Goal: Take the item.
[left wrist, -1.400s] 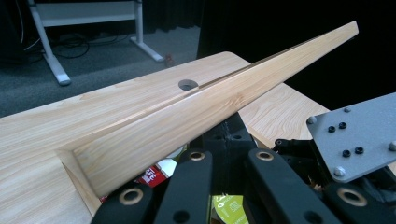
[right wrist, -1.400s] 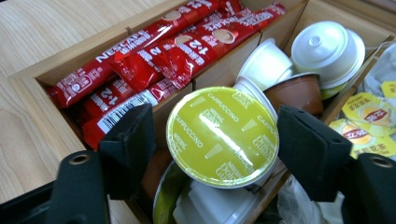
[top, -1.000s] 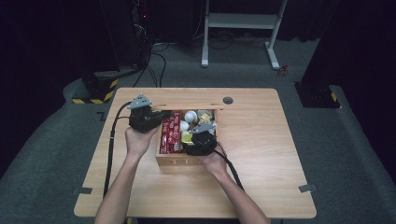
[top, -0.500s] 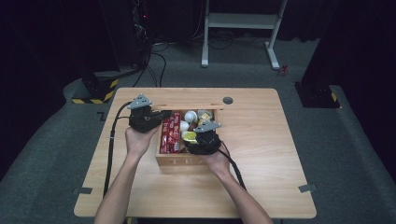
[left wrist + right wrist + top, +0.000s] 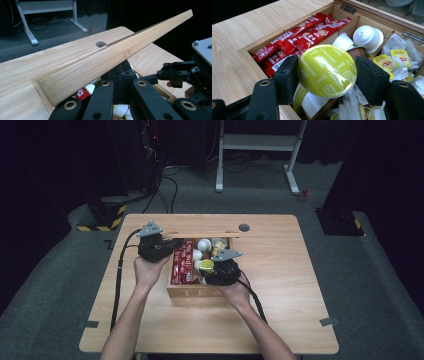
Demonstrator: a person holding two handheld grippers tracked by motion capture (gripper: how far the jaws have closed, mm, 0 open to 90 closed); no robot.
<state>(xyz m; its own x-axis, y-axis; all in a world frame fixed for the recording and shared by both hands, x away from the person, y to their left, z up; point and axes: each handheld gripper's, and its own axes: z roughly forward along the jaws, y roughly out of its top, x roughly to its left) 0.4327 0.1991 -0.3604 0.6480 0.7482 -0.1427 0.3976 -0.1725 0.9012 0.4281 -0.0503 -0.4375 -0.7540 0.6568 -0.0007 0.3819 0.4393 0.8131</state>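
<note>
Over the middle of the table (image 5: 280, 310) we work at an open wooden tea box (image 5: 200, 292), its lid (image 5: 120, 53) tipped up and back. We keep that lid raised with our left gripper (image 5: 156, 249): from the high view it sits at the box's far left corner, and in the left gripper view the jaws are drawn fully together under the lid's edge. Whether the pads pinch the lid or merely prop it, we cannot tell.

Our right gripper (image 5: 327, 75) hovers over the box's near compartments with a green-lidded cappuccino capsule (image 5: 327, 71) between its jaws; both pads press on its rim, jaws at a narrow setting. The capsule is tilted and sits just above the box's contents, so we judge it lifted clear, though it has not left the box's outline.

Inside we note red coffee sticks (image 5: 299, 40) in the left compartment, white capsules (image 5: 367, 37) in the middle, tea bags (image 5: 397, 60) on the right.

Done, as we judge: box opened, one capsule gripped. Left: carrying it out to the table and closing the lid.
</note>
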